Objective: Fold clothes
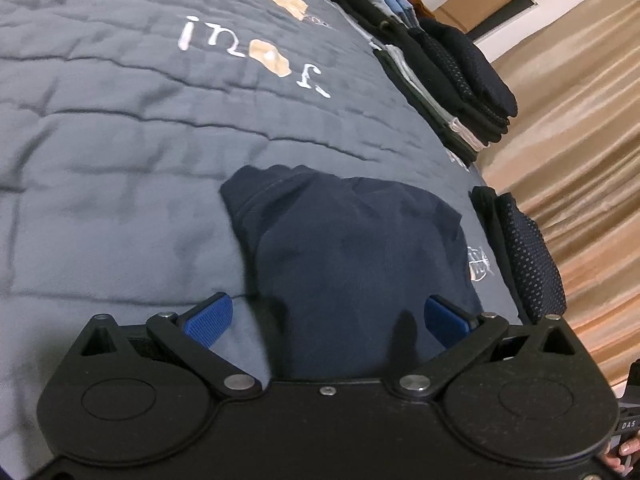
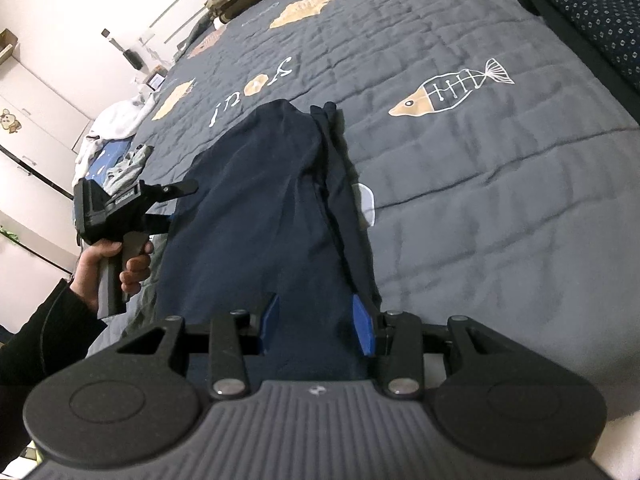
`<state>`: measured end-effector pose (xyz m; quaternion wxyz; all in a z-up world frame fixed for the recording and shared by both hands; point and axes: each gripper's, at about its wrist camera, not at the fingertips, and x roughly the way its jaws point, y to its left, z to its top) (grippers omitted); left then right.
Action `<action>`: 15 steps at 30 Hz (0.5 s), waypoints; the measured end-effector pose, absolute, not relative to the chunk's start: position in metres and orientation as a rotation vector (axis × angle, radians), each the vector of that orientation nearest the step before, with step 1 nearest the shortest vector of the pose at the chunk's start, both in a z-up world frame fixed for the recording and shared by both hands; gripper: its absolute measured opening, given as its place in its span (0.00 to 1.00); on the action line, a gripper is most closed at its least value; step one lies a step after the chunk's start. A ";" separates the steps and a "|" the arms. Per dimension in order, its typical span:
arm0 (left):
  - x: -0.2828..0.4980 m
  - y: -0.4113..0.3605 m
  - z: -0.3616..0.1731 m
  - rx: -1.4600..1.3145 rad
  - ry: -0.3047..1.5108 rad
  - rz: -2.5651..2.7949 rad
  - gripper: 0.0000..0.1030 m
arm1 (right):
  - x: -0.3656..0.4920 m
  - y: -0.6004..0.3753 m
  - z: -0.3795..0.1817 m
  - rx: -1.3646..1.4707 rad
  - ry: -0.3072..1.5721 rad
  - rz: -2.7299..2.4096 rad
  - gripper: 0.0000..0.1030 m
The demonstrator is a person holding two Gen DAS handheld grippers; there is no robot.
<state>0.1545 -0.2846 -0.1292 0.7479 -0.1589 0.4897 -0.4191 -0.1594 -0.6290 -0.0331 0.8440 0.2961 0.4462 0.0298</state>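
A dark navy garment (image 2: pixel 264 220) lies lengthwise in a long folded strip on the grey quilted bedspread (image 2: pixel 500 184). In the left wrist view the same garment (image 1: pixel 352 248) spreads out just past my left gripper (image 1: pixel 328 320), which is open with its blue pads wide apart over the near edge. My right gripper (image 2: pixel 316 320) is open too, its blue pads straddling the garment's near end. The left gripper (image 2: pixel 172 204) also shows in the right wrist view, held by a hand at the garment's left side.
Stacks of folded dark clothes (image 1: pixel 452 76) line the bed's far edge, with a dotted navy piece (image 1: pixel 528 252) nearer. Tan curtains (image 1: pixel 580 140) hang beyond. White and grey laundry (image 2: pixel 116 136) is heaped by the wall, and more folded items (image 2: pixel 592 12) sit at the upper right.
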 end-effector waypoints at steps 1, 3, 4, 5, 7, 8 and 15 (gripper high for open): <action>0.155 -0.287 -0.129 -0.350 1.072 -0.925 1.00 | -0.159 -0.629 -0.033 0.624 0.943 0.065 0.38; 0.156 -0.294 -0.129 -0.359 1.080 -0.946 0.99 | -0.158 -0.629 -0.034 0.624 0.946 0.067 0.38; 0.155 -0.299 -0.129 -0.356 1.087 -0.963 0.99 | -0.157 -0.629 -0.035 0.627 0.948 0.067 0.38; 0.154 -0.305 -0.128 -0.334 1.090 -0.978 0.99 | -0.157 -0.629 -0.037 0.630 0.950 0.066 0.38; 0.152 -0.315 -0.127 -0.271 1.083 -0.989 0.99 | -0.157 -0.630 -0.039 0.637 0.956 0.064 0.38; 0.152 -0.319 -0.128 -0.251 1.080 -0.993 0.99 | -0.157 -0.628 -0.040 0.639 0.958 0.065 0.38; 0.159 -0.316 -0.135 -0.267 1.079 -0.998 0.67 | -0.161 -0.630 -0.047 0.649 0.969 0.081 0.38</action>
